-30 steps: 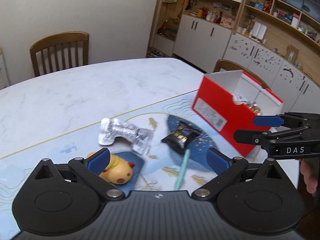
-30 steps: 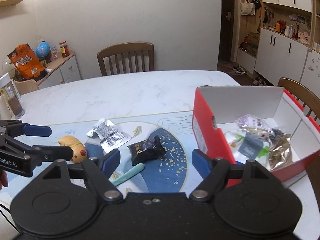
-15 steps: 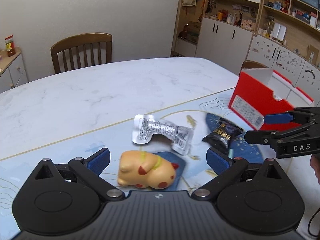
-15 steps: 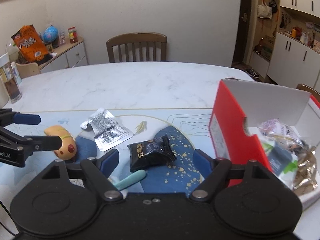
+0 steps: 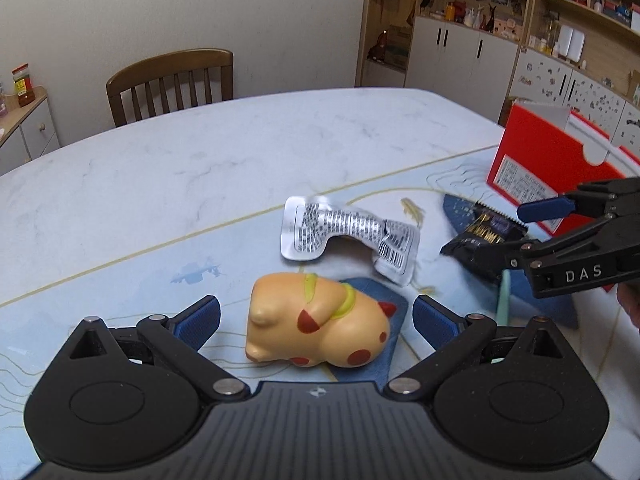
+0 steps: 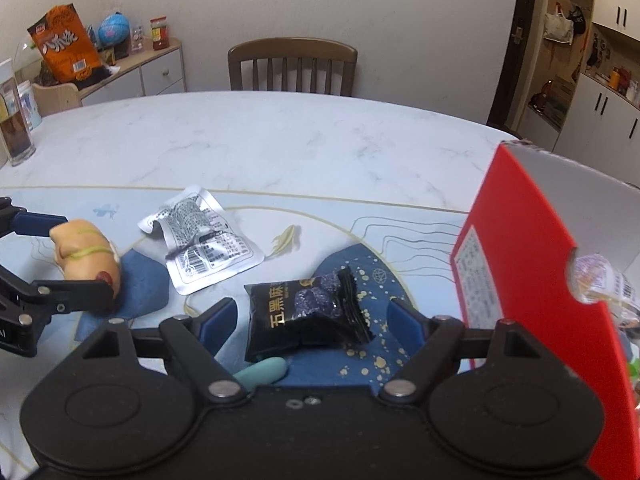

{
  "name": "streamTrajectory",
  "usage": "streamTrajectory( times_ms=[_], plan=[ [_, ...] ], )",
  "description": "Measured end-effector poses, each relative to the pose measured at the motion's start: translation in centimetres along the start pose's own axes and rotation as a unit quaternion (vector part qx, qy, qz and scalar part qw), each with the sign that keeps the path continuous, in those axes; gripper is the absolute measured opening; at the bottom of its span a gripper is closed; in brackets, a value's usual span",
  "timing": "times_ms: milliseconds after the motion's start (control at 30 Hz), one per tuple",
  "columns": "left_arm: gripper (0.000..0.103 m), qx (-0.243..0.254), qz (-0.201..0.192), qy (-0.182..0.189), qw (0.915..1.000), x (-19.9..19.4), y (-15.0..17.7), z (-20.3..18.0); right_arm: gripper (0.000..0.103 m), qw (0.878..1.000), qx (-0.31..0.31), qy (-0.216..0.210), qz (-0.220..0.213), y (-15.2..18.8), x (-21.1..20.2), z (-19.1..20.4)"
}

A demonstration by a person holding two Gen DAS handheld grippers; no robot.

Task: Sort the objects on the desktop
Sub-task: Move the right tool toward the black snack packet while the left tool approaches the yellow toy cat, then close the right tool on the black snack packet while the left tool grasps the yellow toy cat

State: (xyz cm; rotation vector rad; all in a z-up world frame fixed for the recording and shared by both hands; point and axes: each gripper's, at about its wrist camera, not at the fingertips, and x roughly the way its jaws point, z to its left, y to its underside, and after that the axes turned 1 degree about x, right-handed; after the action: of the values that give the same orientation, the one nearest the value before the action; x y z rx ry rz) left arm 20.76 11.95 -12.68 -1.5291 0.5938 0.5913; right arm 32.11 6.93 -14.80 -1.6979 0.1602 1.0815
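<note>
Several packets already lie in the red box (image 6: 516,264). Left gripper (image 5: 316,320) stands open around the dog toy (image 5: 318,326); right gripper (image 6: 310,316) open around the black snack packet (image 6: 308,312). Silver pouch (image 5: 344,236) beyond; teal stick (image 6: 262,374), partly hidden, probably remains too.

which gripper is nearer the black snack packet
Right. The right gripper has its open jaws on either side of the black snack packet, not pressing it. The left gripper is off to the side, open around the yellow toy.
</note>
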Motion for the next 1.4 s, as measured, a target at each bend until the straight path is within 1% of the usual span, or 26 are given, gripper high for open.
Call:
streamTrajectory(
  times_ms=[100, 300, 533, 667, 700, 767, 833, 867, 900, 933, 1000, 1133, 1400],
  plan=[
    [0.103, -0.001, 0.007, -0.005, 1.0000, 0.6, 0.3, 0.1, 0.082, 1.000, -0.003, -0.001, 0.007, 0.1, 0.8, 0.1],
    [0.103, 0.002, 0.009, -0.016, 0.9998, 1.2, 0.7, 0.4, 0.082, 1.000, -0.006, -0.001, 0.012, 0.1, 1.5, 0.1],
    [0.102, 0.024, -0.009, -0.014, 0.9996, 1.0, 0.9, 0.0, 0.080, 1.000, -0.003, -0.001, 0.016, 0.2, 2.0, 0.1],
    [0.101, 0.028, -0.010, -0.010, 0.9995, 1.0, 0.9, -0.2, 0.077, 1.000, -0.002, -0.002, 0.015, 0.2, 2.0, 0.2],
    [0.100, 0.027, -0.010, -0.011, 0.9995, 1.0, 1.0, -0.2, 0.076, 1.000, -0.001, -0.003, 0.015, 0.2, 2.0, 0.1],
    [0.092, 0.027, -0.007, -0.010, 0.9996, 1.0, 1.0, -0.2, 0.074, 1.000, 0.001, -0.005, 0.016, 0.2, 1.9, 0.1],
    [0.089, 0.029, -0.006, -0.011, 0.9995, 1.1, 0.9, -0.2, 0.073, 1.000, 0.000, -0.004, 0.017, 0.2, 1.9, 0.2],
    [0.085, 0.031, -0.006, -0.009, 0.9995, 1.1, 0.9, -0.3, 0.070, 1.000, 0.000, -0.003, 0.016, 0.2, 1.9, 0.2],
    [0.082, 0.033, -0.006, -0.005, 0.9994, 1.1, 0.9, -0.4, 0.069, 1.000, 0.001, -0.002, 0.016, 0.2, 1.8, 0.2],
    [0.077, 0.038, -0.006, -0.003, 0.9993, 1.0, 0.9, -0.6, 0.067, 1.000, 0.002, -0.004, 0.017, 0.1, 1.9, 0.1],
    [0.076, 0.046, -0.006, -0.009, 0.9989, 1.0, 0.8, -0.9, 0.065, 1.000, 0.001, -0.004, 0.016, 0.1, 1.8, 0.2],
    [0.075, 0.043, -0.002, -0.010, 0.9990, 1.0, 0.6, -0.9, 0.061, 1.000, -0.001, -0.003, 0.014, -0.2, 1.5, 0.2],
    [0.074, 0.043, -0.012, -0.006, 0.9990, -0.1, -0.5, -1.1, 0.059, 1.000, 0.007, -0.004, 0.009, -0.6, 0.4, 0.0]
  ],
)
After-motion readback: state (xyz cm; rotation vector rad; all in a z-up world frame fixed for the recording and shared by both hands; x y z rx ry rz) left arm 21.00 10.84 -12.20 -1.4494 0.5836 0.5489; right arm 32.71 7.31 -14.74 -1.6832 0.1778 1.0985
